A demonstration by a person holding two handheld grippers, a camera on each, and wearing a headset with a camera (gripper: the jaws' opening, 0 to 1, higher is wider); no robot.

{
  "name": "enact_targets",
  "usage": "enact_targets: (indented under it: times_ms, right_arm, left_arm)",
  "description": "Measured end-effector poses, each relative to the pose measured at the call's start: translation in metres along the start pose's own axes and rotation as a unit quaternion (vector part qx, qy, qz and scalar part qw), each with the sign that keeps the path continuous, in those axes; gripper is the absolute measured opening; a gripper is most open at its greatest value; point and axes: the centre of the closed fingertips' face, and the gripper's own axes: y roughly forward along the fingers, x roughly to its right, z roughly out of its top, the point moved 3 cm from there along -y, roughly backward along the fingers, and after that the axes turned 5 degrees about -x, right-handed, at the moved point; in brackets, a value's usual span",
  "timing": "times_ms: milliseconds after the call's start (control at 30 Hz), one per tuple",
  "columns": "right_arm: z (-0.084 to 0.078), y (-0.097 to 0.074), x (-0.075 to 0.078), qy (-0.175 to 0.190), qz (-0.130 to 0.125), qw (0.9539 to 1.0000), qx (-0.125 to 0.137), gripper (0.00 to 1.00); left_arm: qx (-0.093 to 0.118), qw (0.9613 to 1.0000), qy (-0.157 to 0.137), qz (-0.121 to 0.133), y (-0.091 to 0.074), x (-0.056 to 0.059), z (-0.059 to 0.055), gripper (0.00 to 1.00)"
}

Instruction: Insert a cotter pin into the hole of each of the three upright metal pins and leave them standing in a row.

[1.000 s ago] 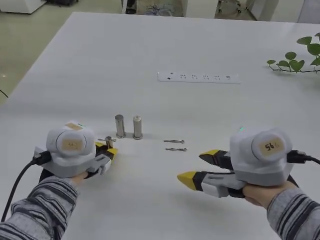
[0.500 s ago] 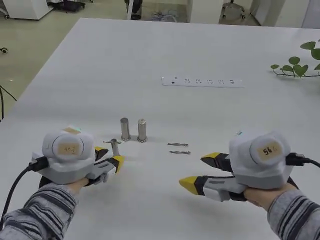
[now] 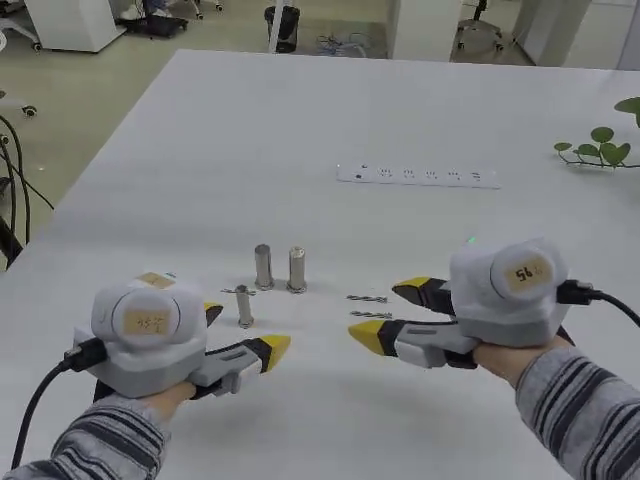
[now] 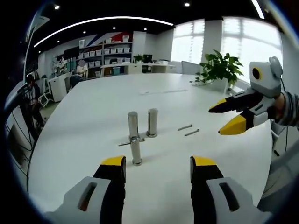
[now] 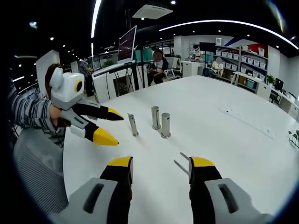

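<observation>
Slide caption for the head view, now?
Open left gripper and right gripper flank three upright metal pins; one holds a cotter pin, two lie loose.

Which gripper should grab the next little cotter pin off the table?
Probably the right gripper. It is open, and the two loose cotter pins lie just ahead of its jaws. The left gripper sits farther from them, beside the nearest metal pin.

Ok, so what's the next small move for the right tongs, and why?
Probably lower the right tongs onto the nearer loose cotter pin and close on it. They stand open and empty just beside it, the front pin already holds an inserted cotter pin, and the two rear pins seem to have none.
</observation>
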Motion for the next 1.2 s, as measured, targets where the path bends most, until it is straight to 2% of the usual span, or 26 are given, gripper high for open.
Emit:
enact_targets:
  times_ms: [167, 300, 433, 533, 767, 933, 1133, 1200]
  right_arm:
    - [0.016, 0.013, 0.004, 0.016, 0.003, 0.9996, 0.021, 0.45]
    - [0.027, 0.027, 0.005, 0.025, 0.006, 0.9991, 0.034, 0.45]
    - [0.034, 0.043, 0.005, 0.032, 0.008, 0.9989, 0.033, 0.44]
    - [0.039, 0.056, 0.003, 0.035, 0.009, 0.9988, 0.032, 0.43]
    - [0.042, 0.08, 0.0, 0.05, 0.017, 0.9983, 0.025, 0.38]
    - [0.043, 0.097, 0.004, 0.056, 0.02, 0.9979, 0.027, 0.34]
    - [0.041, 0.112, 0.002, 0.061, 0.024, 0.9976, 0.02, 0.28]
    - [0.036, 0.119, 0.006, 0.064, 0.023, 0.9975, 0.018, 0.25]
  left_arm:
    - [0.01, 0.9999, -0.006, -0.009, -0.005, 0.006, 0.001, 0.61]
    - [0.009, 0.9999, 0.008, -0.006, -0.008, 0.011, -0.002, 0.65]
    - [0.004, 1.0, 0.004, 0.003, -0.01, 0.011, -0.004, 0.67]
    - [0.011, 0.9999, 0.001, 0.005, -0.011, 0.012, -0.004, 0.7]
    - [0.008, 0.9999, -0.004, 0.008, -0.013, 0.012, -0.006, 0.74]
    - [0.013, 0.9998, -0.004, 0.014, -0.016, 0.01, -0.006, 0.76]
    - [0.014, 0.9997, -0.016, 0.014, -0.017, 0.008, -0.008, 0.79]
    - [0.019, 0.9996, -0.018, 0.013, -0.017, 0.009, -0.007, 0.8]
